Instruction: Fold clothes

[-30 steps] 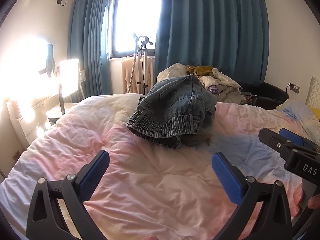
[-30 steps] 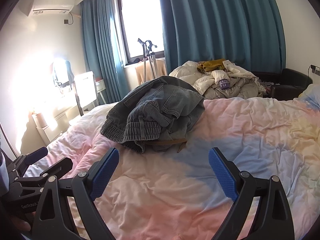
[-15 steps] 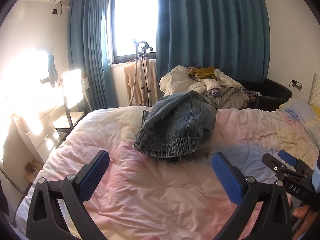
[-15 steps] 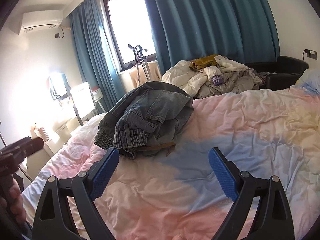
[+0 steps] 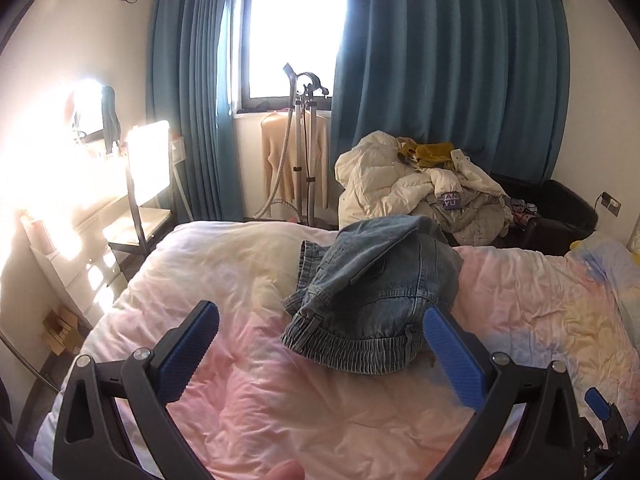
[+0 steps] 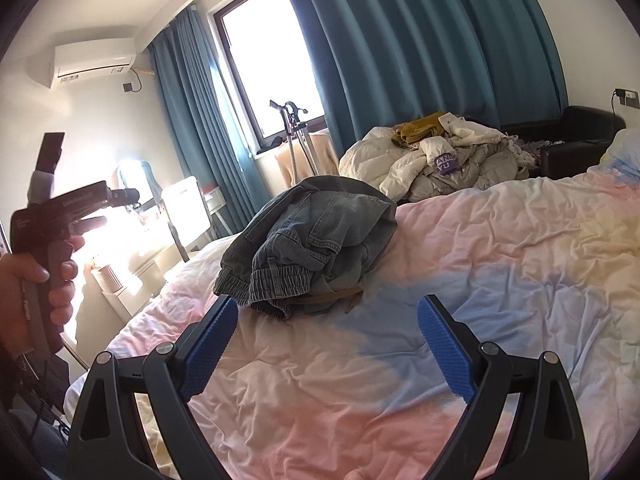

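Observation:
A crumpled heap of blue denim clothing [image 5: 372,292] with an elastic hem lies in the middle of the bed [image 5: 248,264], also seen in the right wrist view as denim clothing [image 6: 312,240] with a brown strap under it. My left gripper [image 5: 320,344] is open, held above the bed short of the denim. My right gripper [image 6: 326,336] is open too, hovering in front of the heap with nothing between its blue pads. In the right wrist view a hand [image 6: 28,292] holds the left gripper's handle up at the far left.
The bed carries a pink, blue and yellow quilt [image 6: 500,280]. A pile of pale jackets and clothes [image 5: 432,188] lies behind the bed. A garment steamer stand [image 5: 304,148] stands by the window. A desk and chair [image 5: 136,208] are at left, a black armchair [image 5: 560,208] at right.
Both grippers have risen and pulled back from the denim heap, which now looks smaller and farther. The left gripper has lifted high at the left of the right wrist view. Both stay open.

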A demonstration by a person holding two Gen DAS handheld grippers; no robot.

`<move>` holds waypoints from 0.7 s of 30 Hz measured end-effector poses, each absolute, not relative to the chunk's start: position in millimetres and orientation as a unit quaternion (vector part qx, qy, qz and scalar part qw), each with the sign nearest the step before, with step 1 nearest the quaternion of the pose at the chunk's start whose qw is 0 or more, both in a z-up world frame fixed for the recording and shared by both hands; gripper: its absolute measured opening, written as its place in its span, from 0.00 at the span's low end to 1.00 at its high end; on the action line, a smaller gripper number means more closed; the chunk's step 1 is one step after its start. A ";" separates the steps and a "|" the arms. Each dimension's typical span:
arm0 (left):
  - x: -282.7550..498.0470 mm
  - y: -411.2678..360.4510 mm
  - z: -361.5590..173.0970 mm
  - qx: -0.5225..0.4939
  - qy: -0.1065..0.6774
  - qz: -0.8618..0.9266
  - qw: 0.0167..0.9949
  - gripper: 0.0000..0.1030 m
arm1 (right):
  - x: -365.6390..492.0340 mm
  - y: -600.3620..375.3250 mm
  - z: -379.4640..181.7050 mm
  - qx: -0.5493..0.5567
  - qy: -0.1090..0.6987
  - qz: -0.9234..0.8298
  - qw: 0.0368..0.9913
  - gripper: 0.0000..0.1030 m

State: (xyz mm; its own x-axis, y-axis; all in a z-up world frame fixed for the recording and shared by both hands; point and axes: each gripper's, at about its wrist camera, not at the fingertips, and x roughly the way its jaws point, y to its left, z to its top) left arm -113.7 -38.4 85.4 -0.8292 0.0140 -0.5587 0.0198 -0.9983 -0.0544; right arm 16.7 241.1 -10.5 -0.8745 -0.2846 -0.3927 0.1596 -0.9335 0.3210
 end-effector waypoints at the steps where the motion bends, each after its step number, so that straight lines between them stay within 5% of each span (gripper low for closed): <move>1: -121.0 -40.3 72.1 0.301 0.030 -0.953 -0.005 1.00 | 13.7 239.3 -12.8 0.226 -0.139 -0.957 0.116 0.90; 15: -224.5 -62.5 -44.3 0.371 0.019 -0.928 -0.035 0.98 | -41.1 231.3 -50.3 0.247 -0.171 -0.950 0.089 0.90; 18: -238.1 -70.1 -62.8 0.382 0.032 -0.922 -0.054 0.92 | -52.8 232.2 -61.7 0.250 -0.187 -0.944 0.106 0.90; 21: -251.6 -65.5 -78.7 0.406 0.017 -0.911 -0.069 0.76 | -68.8 229.8 -77.1 0.266 -0.200 -0.934 0.130 0.90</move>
State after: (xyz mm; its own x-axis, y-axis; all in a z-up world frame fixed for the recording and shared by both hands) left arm -251.6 -65.5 -78.7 -0.6600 0.1405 -0.7380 -0.1124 -0.9898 -0.0880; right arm -68.8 229.8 -77.1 -0.8243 -0.3494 -0.4454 0.1363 -0.8862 0.4428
